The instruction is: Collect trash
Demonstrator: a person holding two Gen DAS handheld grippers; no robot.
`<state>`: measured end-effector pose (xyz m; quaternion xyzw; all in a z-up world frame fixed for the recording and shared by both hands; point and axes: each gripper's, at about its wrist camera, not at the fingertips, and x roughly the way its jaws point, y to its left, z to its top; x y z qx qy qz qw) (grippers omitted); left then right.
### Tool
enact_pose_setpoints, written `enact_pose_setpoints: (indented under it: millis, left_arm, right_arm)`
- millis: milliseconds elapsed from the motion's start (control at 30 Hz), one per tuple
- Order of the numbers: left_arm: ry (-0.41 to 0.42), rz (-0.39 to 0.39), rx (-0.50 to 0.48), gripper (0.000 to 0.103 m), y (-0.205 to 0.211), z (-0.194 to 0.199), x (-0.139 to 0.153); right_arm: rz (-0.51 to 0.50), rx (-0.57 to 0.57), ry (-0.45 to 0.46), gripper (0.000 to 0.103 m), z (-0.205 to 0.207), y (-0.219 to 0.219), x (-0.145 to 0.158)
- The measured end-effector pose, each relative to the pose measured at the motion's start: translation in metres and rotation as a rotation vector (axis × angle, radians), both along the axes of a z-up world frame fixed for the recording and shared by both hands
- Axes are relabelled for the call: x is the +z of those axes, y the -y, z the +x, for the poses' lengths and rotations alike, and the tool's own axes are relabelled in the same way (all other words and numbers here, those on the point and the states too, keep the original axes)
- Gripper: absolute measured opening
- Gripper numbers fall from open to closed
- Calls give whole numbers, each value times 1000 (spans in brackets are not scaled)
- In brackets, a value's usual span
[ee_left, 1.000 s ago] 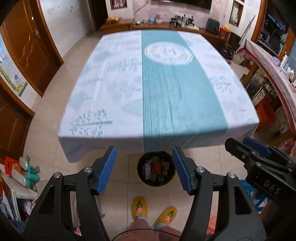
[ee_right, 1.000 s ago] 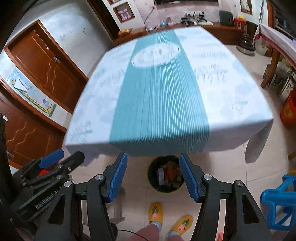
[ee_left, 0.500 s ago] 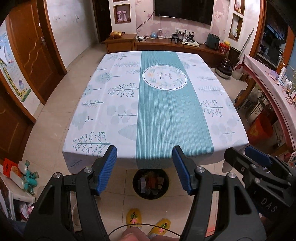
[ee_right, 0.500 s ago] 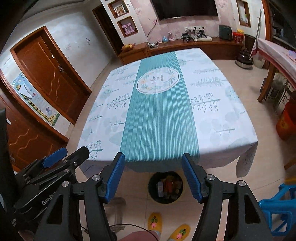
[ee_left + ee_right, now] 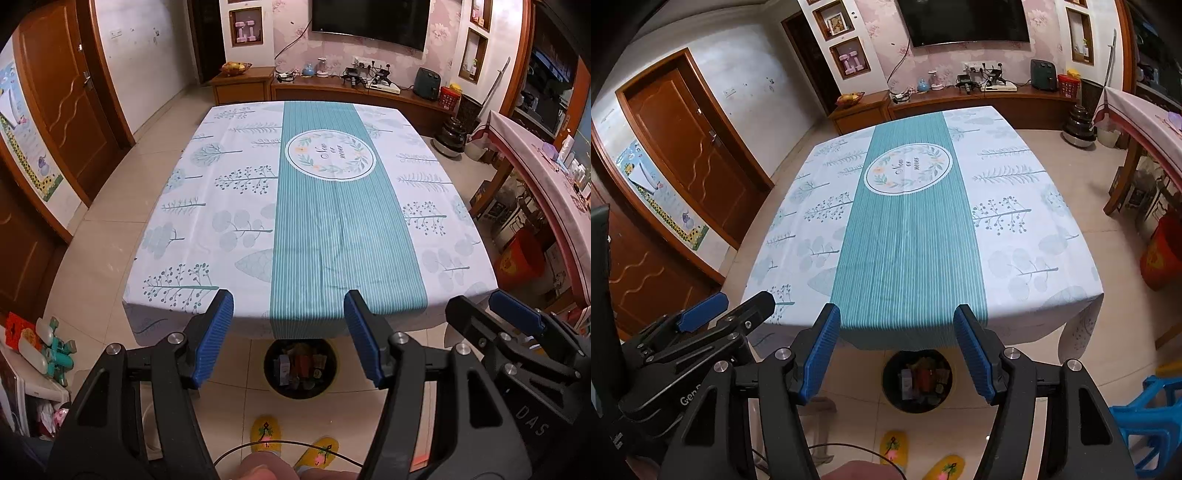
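Trash sits in the bin on the floor, tucked under the near edge of the bench, straight below and between my two tools. Left tool spread wide, nothing between its pads; right tool likewise spread and bare. Bench top shows no loose litter that I can see. Both tools sit about equally near the bin, so neither has the edge.

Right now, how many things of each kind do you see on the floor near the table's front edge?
Black trash bin with trash inside: 1
Yellow slippers: 2
Blue plastic stool: 1
Total: 4
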<state>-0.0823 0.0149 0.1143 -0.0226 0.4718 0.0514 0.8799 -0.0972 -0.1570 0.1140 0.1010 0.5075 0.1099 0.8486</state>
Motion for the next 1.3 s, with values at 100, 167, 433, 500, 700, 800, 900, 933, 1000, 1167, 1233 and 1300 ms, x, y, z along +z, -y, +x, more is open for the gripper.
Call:
enact_pose_setpoints:
  millis: [100,167,433,500,700,800,900,933,1000,1167,1233,1300]
  left_arm:
    - [-1,1,3,59,0,0,0]
    - [0,1,3,59,0,0,0]
    - [-14,5,4,59,-5,9,-7]
    - [-18,6,1,59,-6,11,-8]
    - [-31,8,-5,59,-9,13,-11]
    - [-35,8,-8,59,-10,14,-13]
    - [-38,7,-13,59,-10,15,-14]
    - [-40,6,-15,59,-10,15,-15]
    - [-42,7,-18,59,-10,15,-15]
    - [-47,6,-26,59,-8,16,-17]
    - [-49,7,-31,59,-8,16,-17]
    - [-51,7,-34,59,-7,16,-18]
  right_arm:
    - [-3,0,-5,65,2,-2,-1]
    - [-3,1,-4,65,3,-3,-1]
    - [-7,4,-6,65,7,-5,-3]
    - [-7,4,-7,65,9,-6,-4]
    - [-10,0,-18,65,12,-8,-7]
    - [-12,-3,-22,65,13,-9,-10]
    - [-14,-5,-23,65,14,-8,-11]
    - [-14,-4,-23,65,15,-8,-11]
    - [-14,-2,-23,65,14,-8,-11]
    - [-15,-4,-24,65,14,-7,-12]
    - [-15,-4,-25,65,13,-7,-12]
    - [-14,-5,-27,65,14,-6,-12]
